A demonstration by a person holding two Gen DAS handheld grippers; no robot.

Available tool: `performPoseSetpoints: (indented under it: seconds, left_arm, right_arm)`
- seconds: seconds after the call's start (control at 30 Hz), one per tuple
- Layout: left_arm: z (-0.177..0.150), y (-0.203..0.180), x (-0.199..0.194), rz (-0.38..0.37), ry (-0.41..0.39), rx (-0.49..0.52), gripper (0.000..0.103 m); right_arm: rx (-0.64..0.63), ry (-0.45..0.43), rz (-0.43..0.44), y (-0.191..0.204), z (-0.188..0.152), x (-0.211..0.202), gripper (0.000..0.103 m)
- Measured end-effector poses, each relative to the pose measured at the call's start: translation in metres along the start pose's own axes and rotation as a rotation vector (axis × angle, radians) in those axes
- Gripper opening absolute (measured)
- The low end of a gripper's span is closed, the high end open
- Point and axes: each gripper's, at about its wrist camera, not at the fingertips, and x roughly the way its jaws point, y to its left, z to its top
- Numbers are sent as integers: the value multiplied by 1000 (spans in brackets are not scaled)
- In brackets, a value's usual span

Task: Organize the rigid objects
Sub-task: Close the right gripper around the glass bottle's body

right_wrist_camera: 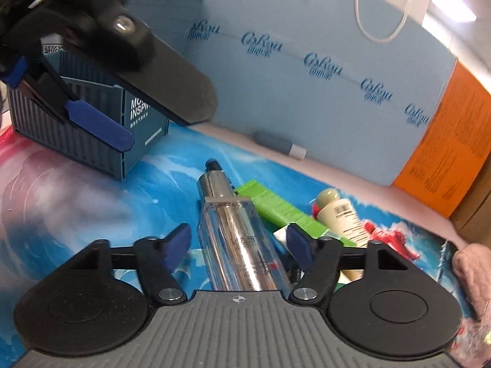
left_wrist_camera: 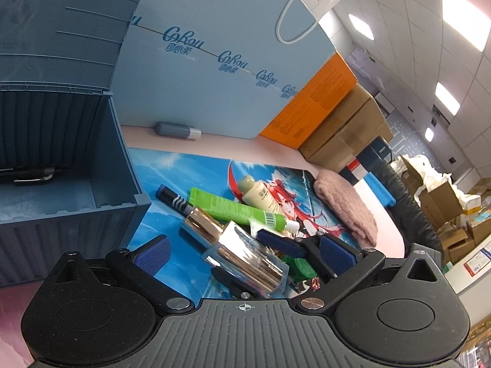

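A clear bottle (right_wrist_camera: 236, 239) with a shiny metal core lies on the printed mat. It sits between the pads of my right gripper (right_wrist_camera: 237, 243), and a small gap shows on each side, so that gripper is open. In the left wrist view the same bottle (left_wrist_camera: 242, 251) appears below my open left gripper (left_wrist_camera: 245, 251), with the right gripper's fingers (left_wrist_camera: 277, 242) beside it. The left gripper (right_wrist_camera: 58, 99) hangs empty near the blue storage bin (right_wrist_camera: 135, 141). Behind the bottle lie a green tube (left_wrist_camera: 236, 210), a cream bottle (left_wrist_camera: 257, 194) and a dark pen (left_wrist_camera: 173, 199).
The blue bin (left_wrist_camera: 101, 159) stands open at the left with a dark item inside. A grey and white tube (left_wrist_camera: 178, 130) lies against the big light-blue carton (left_wrist_camera: 214, 61). An orange box (left_wrist_camera: 313, 107) and cardboard boxes (left_wrist_camera: 346, 128) stand to the right. A pink knit piece (left_wrist_camera: 346, 208) lies on the mat's edge.
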Motion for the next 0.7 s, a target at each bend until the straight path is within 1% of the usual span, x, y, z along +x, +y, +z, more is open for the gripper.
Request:
performPoseSetpoints:
  seconds: [0.03,0.1,0.23,0.33,0.47,0.57,0.63,0.7]
  left_arm:
    - [0,0,1,0,2,1,103]
    - [0,-1,2,-2,6,3,103]
    - [-2,-1,3,-1,16,8,103]
    - [-2,-2,3,-4,20,13,103]
    - [-3,-3,1,-6,20,18,103]
    - [-2,-3,-1,-9,17,20,103]
    - [-2,-2,-3,-11,14,20,103]
    - [-1,-1,-5,-15,8,15,103]
  right_arm:
    - [14,6,7,0,-1,1,61]
    - [40,5,2,-1,-1,-1,59]
    - [128,36,10,-1,3,-7,50]
    - [165,69,45,2,6,-13,50]
    - [229,136,71,5,9,-6,50]
    - [255,163,58,9,5,4,48]
    - [273,151,41,9,6,6,46]
    - [285,146,21,9,6,6,36]
